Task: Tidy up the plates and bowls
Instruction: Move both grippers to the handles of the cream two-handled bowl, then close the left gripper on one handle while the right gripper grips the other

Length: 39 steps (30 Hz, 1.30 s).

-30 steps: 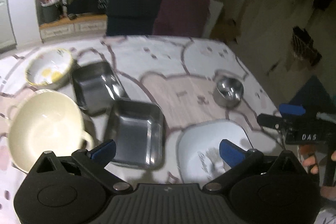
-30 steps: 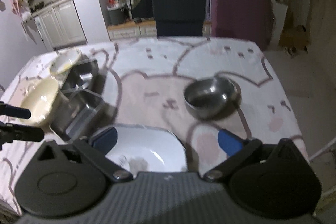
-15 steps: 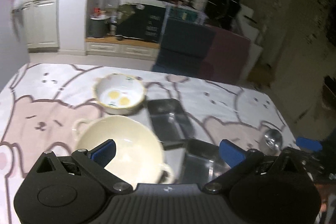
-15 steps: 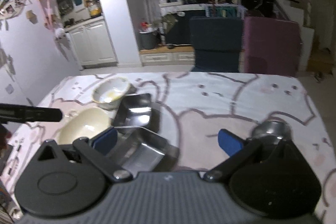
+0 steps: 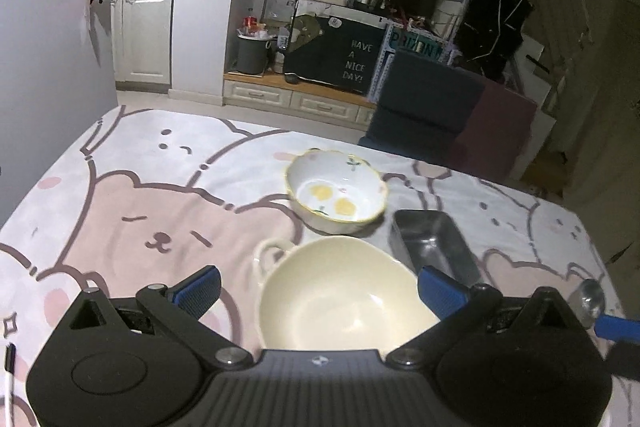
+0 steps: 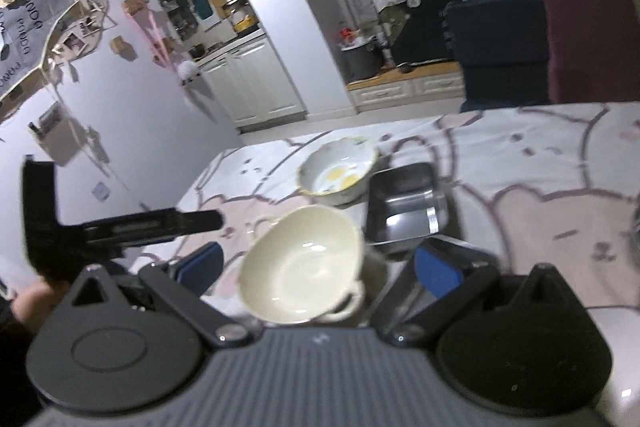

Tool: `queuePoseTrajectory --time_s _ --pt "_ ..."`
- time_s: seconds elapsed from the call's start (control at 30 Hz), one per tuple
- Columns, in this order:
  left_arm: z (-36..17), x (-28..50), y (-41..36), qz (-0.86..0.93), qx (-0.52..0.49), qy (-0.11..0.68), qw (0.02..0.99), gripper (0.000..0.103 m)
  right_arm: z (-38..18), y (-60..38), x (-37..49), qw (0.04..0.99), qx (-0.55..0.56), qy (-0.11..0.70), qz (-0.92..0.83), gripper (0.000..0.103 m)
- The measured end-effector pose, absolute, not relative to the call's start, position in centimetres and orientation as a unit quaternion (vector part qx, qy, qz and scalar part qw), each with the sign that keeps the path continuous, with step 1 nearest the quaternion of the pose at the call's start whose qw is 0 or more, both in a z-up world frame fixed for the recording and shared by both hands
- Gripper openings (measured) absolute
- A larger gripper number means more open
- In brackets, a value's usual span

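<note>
The left gripper [image 5: 318, 287] hung low over the bench [image 5: 132, 211], which was covered by a pink and white cloth printed with cartoon bears. Its blue-padded jaws stood spread wide and held nothing. Between and just beyond them sat a large cream ceramic bowl with small loop handles [image 5: 340, 301], upright and empty. Just behind it, nearly touching its rim, stood a white ceramic bowl with a wavy yellow rim and yellow flower prints inside [image 5: 336, 193]. To the right of both lay a rectangular stainless steel tray [image 5: 434, 247], its near end hidden behind the left gripper's right-hand finger. At the far right edge of the left wrist view a small round steel bowl [image 5: 592, 301] showed partly, beside a blue pad of the other gripper.

The right gripper [image 6: 318, 267] was likewise spread wide and empty, aimed at the same cluster from the right side. In its view the cream bowl [image 6: 300, 267] appeared between the fingers, the flowered bowl [image 6: 338, 173] beyond it, and the steel tray [image 6: 406, 205] just to their right. A second steel surface showed below the tray, too blurred to identify. The left gripper's black body [image 6: 120, 227] reached in from the left edge, with part of a hand [image 6: 32, 297] beneath it.
</note>
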<state>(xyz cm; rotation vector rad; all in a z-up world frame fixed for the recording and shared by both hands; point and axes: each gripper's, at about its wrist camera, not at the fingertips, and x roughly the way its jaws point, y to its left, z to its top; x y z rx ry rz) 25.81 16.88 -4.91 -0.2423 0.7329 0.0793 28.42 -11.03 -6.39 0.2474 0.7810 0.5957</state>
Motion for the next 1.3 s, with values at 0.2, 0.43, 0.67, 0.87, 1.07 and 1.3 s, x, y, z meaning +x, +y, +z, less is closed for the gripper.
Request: queuePoseTrajectory --time_s 0.2,0.43,0.67,0.87,1.07,1.3 --pt "-6.8 28.1 19.0 0.074 -0.114 0.37 0.919 0.102 -8.0 -8.1 28.5 0.85 0.138 0.412 0.298 0.103" --pt "-8.5 30.7 20.8 0.094 -0.133 0.393 0.905 0.077 -10.7 -6.8 30.0 0.816 0.2 0.467 0.274 0.103" --pt "-10.3 32.4 21.6 0.093 -0.135 0.422 0.891 0.043 -12.5 -7.1 31.2 0.799 0.233 0.505 0.231 0.103" --pt "-11.5 33.7 21.3 0.087 -0.13 0.441 0.884 0.025 -13.3 -7.9 31.7 0.787 0.263 0.521 0.2 0.09" --pt "-12.6 34.9 20.8 0.083 -0.134 0.446 0.881 0.025 -14.1 -7.3 31.9 0.775 0.277 0.535 0.19 0.078" --pt "-12.9 35.4 20.4 0.089 -0.093 0.452 0.883 0.023 -14.6 -6.6 32.2 0.768 0.27 0.55 0.187 0.052"
